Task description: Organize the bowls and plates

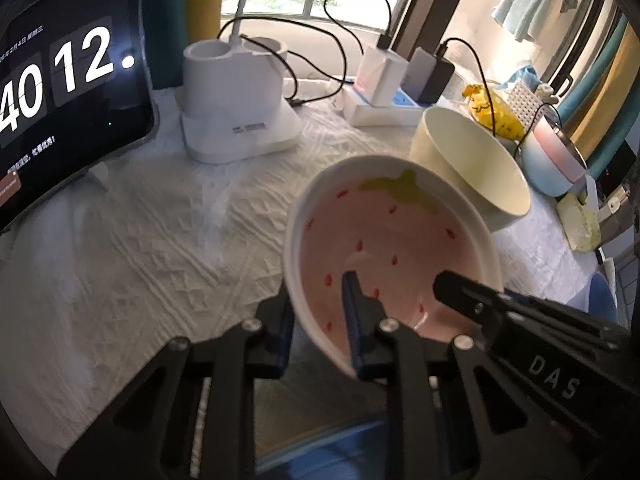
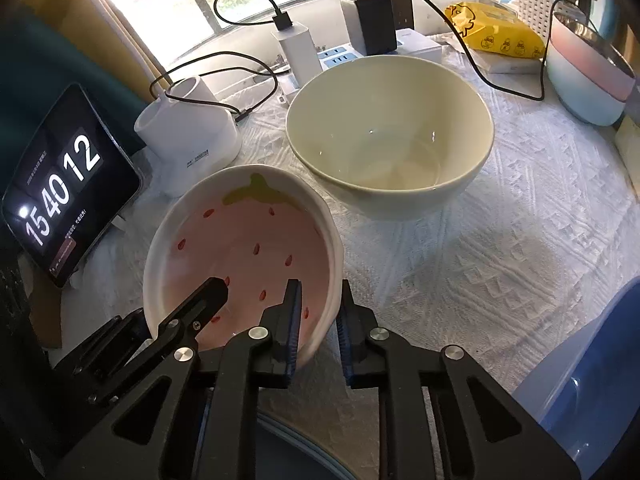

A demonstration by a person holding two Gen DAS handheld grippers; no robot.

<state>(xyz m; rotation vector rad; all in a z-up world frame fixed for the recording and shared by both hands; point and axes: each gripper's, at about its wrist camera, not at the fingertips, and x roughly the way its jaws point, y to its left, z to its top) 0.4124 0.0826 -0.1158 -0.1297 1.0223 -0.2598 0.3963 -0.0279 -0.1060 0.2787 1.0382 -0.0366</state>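
Clearly both tongs pinch the same strawberry bowl point(image 2: 244, 256) by its rim, one finger inside and one outside on each. The right tongs point(image 2: 318, 320) clamp the near right edge; the left tongs point(image 1: 316, 328) clamp the opposite edge, and their black tip shows inside the bowl in the right wrist view. The bowl appears lifted off the table point(image 2: 500, 248) and tilted, its far rim higher, though whether any part touches the cloth cannot be told.

The grips are thin rim pinches on glazed ceramic, so I judge slipping the main risk: if the two hands pull apart or twist unevenly, one edge could slide out and the bowl would swing or drop.

Just beyond stands the large cream bowl point(image 2: 390, 132), likely the nesting target; a fast or skewed lowering could knock rims together. Cables point(image 2: 248, 80) and the tablet clock point(image 2: 60, 188) sit near enough to be caught by a wide swing.
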